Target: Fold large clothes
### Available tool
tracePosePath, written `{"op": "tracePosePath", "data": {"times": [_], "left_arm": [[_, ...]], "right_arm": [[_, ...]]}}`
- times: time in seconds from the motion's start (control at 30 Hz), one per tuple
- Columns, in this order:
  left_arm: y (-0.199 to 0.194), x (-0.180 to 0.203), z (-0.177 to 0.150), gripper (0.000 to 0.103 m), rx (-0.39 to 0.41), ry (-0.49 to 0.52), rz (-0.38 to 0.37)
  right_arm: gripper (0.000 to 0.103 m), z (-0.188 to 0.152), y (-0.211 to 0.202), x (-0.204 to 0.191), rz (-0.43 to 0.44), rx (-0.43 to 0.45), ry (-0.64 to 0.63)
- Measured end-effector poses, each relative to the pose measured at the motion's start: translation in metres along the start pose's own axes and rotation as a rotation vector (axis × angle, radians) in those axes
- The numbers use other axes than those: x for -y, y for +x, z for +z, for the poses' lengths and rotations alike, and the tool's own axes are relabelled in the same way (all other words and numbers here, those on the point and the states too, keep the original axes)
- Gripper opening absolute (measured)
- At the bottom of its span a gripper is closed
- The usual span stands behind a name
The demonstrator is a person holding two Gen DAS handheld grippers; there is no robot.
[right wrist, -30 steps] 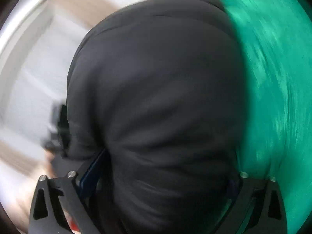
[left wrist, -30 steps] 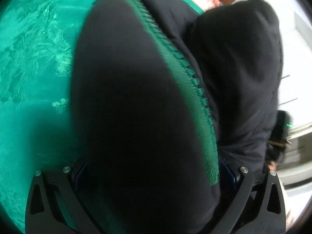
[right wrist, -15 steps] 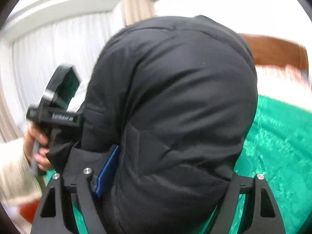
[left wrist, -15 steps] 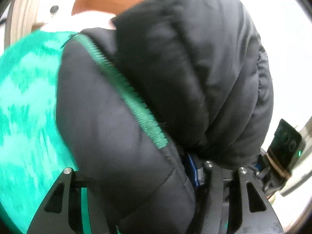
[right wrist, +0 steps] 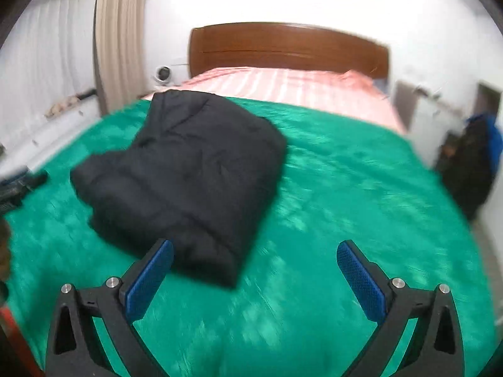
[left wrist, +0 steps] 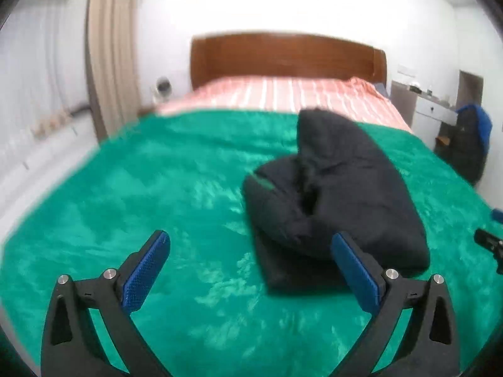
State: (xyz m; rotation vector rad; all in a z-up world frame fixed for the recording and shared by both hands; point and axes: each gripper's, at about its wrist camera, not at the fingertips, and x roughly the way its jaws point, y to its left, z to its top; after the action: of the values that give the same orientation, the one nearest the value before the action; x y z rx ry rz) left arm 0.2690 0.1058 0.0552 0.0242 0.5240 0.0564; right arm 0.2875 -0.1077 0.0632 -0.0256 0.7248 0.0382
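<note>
My left claw (left wrist: 250, 265) and right claw (right wrist: 254, 267) are opening wide with nothing inside, because the black coat (right wrist: 185, 169) lies folded on the bed (right wrist: 345, 188).

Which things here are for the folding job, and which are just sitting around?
For the job:
black puffy jacket, folded
green blanket under it
left hand-held gripper and right hand-held gripper, jaws opening, nothing between them

Just around:
wooden headboard
striped pink bedding
curtain

Green-covered bed (left wrist: 157, 188) bears a seemingly folded black jacket (left wrist: 345, 194).
</note>
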Motion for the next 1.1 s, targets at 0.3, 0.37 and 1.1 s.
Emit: {"op": "tracePosePath", "data": {"times": [0.3,0.37,1.1], "left_arm": [[-0.086,0.045,-0.034,0.103,-0.018,0.066,0.046],[-0.107,0.057,-0.039,0.103,-0.003,0.091,0.082],[-0.151,0.071,-0.041,0.103,-0.109,0.034,0.021]], "right_arm": [[0.103,-0.052,-0.089,0.009,-0.067,-0.014,0.003],[0.103,-0.062,-0.092,0.005,-0.082,-0.021,-0.015],[0.103,-0.087,-0.153,-0.008,-0.068,0.019,-0.048]]}}
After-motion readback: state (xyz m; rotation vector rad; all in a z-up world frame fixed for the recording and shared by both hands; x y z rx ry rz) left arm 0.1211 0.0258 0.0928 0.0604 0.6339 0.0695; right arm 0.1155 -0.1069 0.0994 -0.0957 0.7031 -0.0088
